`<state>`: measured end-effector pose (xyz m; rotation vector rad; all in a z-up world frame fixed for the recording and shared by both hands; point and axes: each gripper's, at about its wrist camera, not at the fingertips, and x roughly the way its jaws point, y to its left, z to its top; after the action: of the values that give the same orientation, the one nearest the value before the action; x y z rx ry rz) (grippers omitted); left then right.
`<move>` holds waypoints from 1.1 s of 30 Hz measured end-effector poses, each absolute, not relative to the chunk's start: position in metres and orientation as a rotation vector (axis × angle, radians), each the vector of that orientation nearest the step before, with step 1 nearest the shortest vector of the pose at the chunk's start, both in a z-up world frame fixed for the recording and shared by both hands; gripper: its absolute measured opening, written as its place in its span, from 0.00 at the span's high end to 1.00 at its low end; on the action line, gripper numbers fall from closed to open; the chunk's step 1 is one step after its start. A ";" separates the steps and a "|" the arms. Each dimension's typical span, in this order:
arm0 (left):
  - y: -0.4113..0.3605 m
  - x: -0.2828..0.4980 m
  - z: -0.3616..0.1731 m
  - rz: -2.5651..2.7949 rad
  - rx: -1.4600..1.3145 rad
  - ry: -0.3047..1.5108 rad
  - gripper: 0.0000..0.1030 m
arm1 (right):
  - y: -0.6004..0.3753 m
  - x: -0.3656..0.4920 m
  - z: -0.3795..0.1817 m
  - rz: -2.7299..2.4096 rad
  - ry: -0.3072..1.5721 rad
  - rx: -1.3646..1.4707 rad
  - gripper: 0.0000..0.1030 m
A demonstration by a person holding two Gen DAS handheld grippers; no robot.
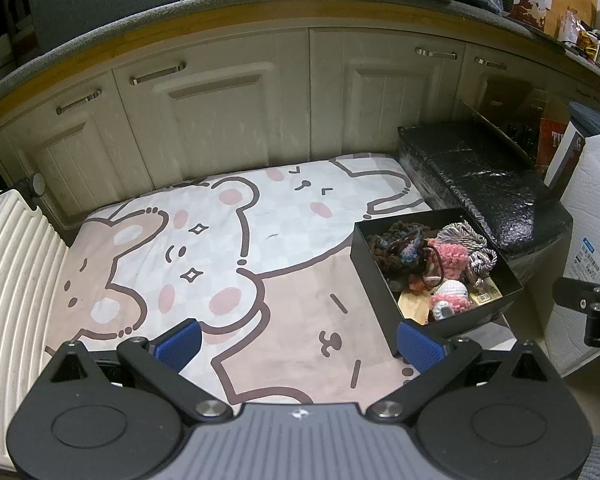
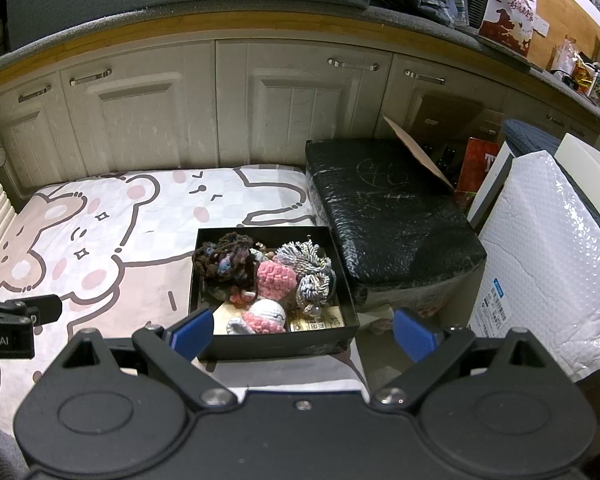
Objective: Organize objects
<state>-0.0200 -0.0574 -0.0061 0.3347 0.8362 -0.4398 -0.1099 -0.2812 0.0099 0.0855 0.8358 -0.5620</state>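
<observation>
Black cardboard box (image 2: 274, 342) sits on the cartoon-bear mat (image 1: 228, 240), at the mat's right side, just beside a black wrapped bundle (image 2: 388, 220). Box contents: a dark brown yarn piece (image 2: 224, 260) at the far left, a pink crochet item (image 2: 276, 276) in the centre, grey tassels (image 2: 308, 260) at the right, a white-and-pink crochet figure (image 2: 266, 316) at the near side. The mat surface outside the box carries no loose items.

Left gripper (image 1: 298, 344): jaws spread wide, nothing between them, positioned over the mat to the left of the box.

Right gripper (image 2: 304, 330): jaws spread wide, holding nothing, positioned at the near edge of the box.

Cream cabinet doors (image 1: 228, 120) stand behind the mat
</observation>
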 end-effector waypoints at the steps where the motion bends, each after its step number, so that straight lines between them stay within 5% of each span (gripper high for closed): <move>1: -0.058 -0.020 -0.006 -0.441 0.334 0.837 0.00 | -0.281 -0.110 0.010 -0.562 0.836 0.085 0.05; 33: -0.060 -0.021 -0.007 -0.441 0.330 0.841 0.00 | -0.282 -0.110 0.010 -0.562 0.836 0.085 0.05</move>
<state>-0.0212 -0.0597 -0.0069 0.3296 0.8406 -0.4414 -0.1102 -0.2816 0.0098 0.0846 0.8365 -0.5618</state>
